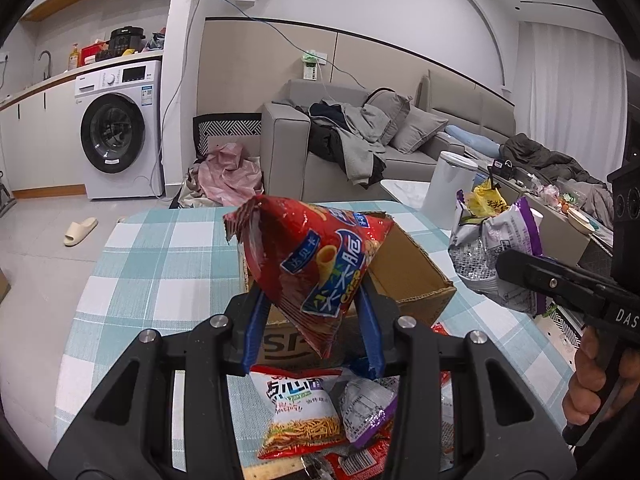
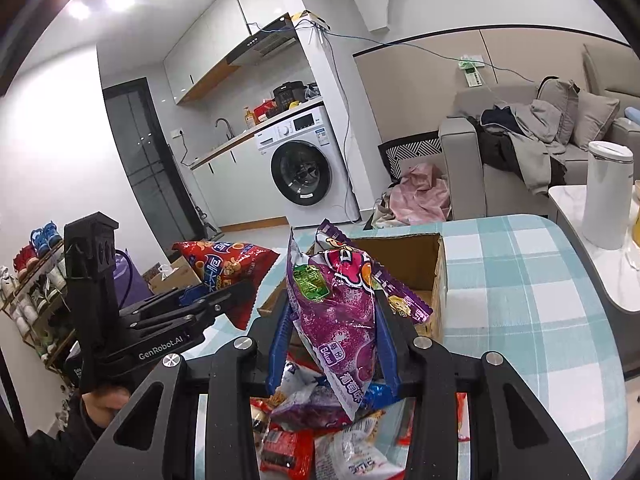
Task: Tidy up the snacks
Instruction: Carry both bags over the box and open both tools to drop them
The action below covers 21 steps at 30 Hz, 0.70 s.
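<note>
Quick count: two grippers, the left gripper and the right gripper, and each has one snack bag, so one red bag and one purple bag. One cardboard box. Loose packets piled below, too jumbled to count.

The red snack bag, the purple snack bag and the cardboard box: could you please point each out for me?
red snack bag (image 1: 320,264), left wrist view, printed front panel.
purple snack bag (image 2: 340,320), right wrist view, middle of front.
cardboard box (image 2: 400,264), right wrist view, inner back wall.
</note>
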### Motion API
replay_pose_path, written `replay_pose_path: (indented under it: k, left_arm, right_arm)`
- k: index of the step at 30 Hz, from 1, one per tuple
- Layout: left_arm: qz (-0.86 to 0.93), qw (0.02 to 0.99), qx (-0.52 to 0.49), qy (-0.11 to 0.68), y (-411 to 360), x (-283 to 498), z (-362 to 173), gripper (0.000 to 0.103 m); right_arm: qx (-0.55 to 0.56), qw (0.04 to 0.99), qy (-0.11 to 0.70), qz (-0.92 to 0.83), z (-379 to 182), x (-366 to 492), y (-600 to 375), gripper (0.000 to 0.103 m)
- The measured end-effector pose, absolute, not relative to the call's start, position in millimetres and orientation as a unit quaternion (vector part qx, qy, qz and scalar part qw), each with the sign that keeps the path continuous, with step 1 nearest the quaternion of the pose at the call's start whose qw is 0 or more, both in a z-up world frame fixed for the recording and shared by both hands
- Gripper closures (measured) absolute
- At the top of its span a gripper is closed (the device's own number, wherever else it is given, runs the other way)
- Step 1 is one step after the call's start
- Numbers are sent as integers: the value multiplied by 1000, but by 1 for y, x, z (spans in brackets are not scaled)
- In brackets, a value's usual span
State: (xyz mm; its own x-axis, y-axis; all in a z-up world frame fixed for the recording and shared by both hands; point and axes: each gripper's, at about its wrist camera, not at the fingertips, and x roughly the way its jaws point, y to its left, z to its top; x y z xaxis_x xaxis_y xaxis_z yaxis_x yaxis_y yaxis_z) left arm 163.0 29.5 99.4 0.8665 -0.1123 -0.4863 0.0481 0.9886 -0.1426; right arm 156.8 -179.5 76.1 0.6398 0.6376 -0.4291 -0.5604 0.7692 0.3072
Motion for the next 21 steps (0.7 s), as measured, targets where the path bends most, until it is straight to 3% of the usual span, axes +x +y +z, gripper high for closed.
replay_pose_path:
  k: [21]
  left_arm:
    - [-35, 958, -43, 282, 24, 229, 70, 65]
  right_arm:
    - [97, 904, 285, 304, 56, 209, -165, 65]
